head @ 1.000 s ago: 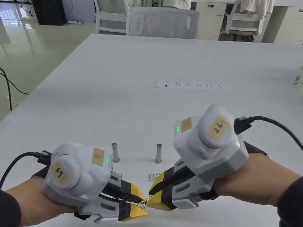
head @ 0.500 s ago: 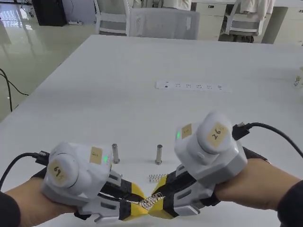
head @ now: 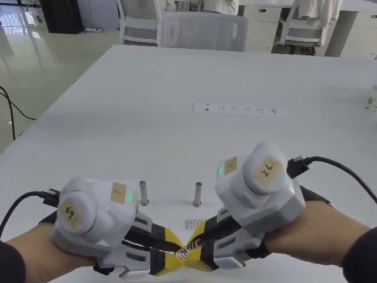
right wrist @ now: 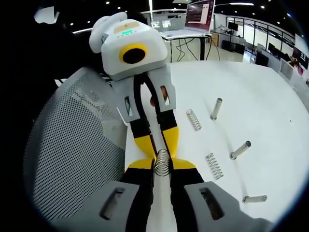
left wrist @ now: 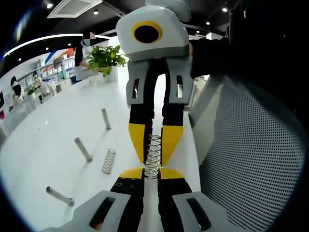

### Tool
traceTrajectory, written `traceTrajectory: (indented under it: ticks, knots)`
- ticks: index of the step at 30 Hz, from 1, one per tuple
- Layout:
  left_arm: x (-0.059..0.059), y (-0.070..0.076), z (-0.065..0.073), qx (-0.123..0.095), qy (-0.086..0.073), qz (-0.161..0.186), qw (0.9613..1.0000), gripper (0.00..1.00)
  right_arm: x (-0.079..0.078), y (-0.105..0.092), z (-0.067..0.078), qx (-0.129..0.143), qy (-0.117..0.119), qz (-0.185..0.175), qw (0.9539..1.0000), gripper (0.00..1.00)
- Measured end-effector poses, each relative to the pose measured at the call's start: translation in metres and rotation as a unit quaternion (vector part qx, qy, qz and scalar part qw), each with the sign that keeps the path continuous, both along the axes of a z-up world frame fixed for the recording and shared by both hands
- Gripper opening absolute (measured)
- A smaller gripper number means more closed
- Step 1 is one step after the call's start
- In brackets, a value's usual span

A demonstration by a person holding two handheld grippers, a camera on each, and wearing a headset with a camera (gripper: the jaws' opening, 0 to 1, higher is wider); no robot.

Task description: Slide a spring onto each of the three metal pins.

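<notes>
Steel spring sits pinched between left claw and right claw; right gripper view adds a third pin at 4 o'clock.

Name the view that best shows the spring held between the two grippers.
Left gripper view: the held spring shows full length, coils distinct. Right gripper view sees it nearly end-on; head view shows it small.
</notes>
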State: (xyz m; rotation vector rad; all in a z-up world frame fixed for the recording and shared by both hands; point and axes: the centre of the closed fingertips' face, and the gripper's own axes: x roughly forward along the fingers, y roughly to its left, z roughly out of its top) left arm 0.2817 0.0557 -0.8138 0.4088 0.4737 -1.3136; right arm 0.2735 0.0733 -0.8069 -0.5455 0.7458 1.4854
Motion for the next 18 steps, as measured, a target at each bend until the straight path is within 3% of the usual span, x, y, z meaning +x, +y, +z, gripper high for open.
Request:
traceTrajectory:
  ticks: [18]
  knots:
    - [0.0021,0.0001,0.0009,-0.011,0.013,0.015,0.9998,0.04,0.0035,-0.0017,0.0014,-0.009,-0.004,-0.007,0.9999,0.08]
